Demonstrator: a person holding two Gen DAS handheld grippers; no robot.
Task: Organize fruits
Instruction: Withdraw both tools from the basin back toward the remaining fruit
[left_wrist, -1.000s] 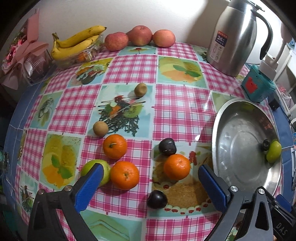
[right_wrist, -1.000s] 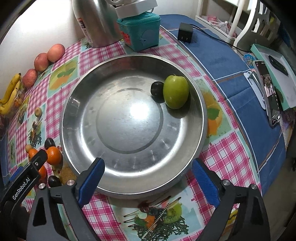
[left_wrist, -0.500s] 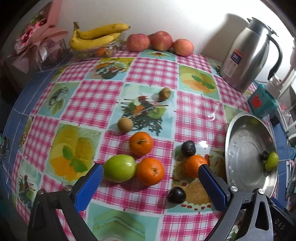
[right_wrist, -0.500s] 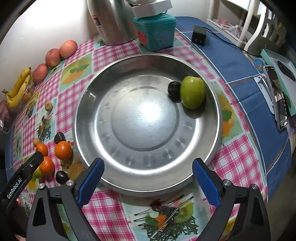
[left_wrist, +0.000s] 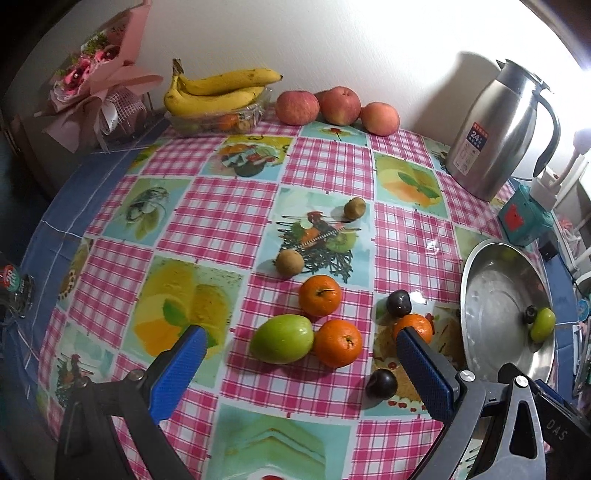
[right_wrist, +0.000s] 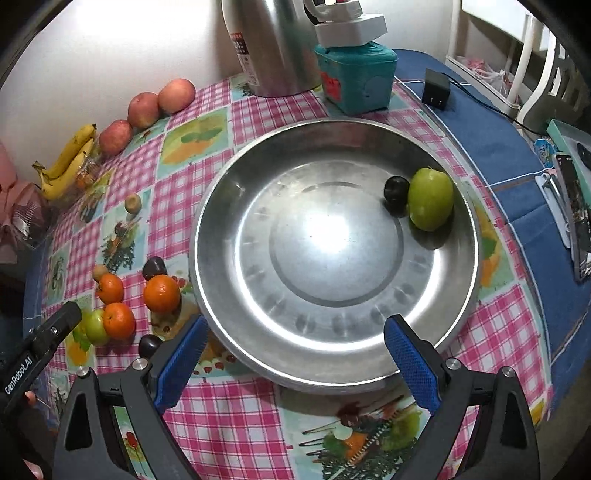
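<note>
My left gripper (left_wrist: 295, 369) is open and empty above a green apple (left_wrist: 281, 338) on the checked tablecloth. Beside it lie three oranges (left_wrist: 337, 348), two dark plums (left_wrist: 399, 302) and two brown kiwis (left_wrist: 290, 262). A steel bowl (left_wrist: 495, 295) at the right holds another green apple (right_wrist: 430, 197) and a dark plum (right_wrist: 396, 189). My right gripper (right_wrist: 291, 356) is open and empty over the bowl's (right_wrist: 229, 206) near rim.
Bananas (left_wrist: 218, 88) in a clear dish and three red apples (left_wrist: 338, 105) line the back wall. A steel thermos (left_wrist: 496, 129), a teal box (right_wrist: 354, 75), a bouquet (left_wrist: 96, 88) and a phone (right_wrist: 572, 206) stand around the edges.
My left gripper has drawn back and swung left, bringing the green apple and oranges between its fingers. My right gripper has pulled back slightly from the bowl.
</note>
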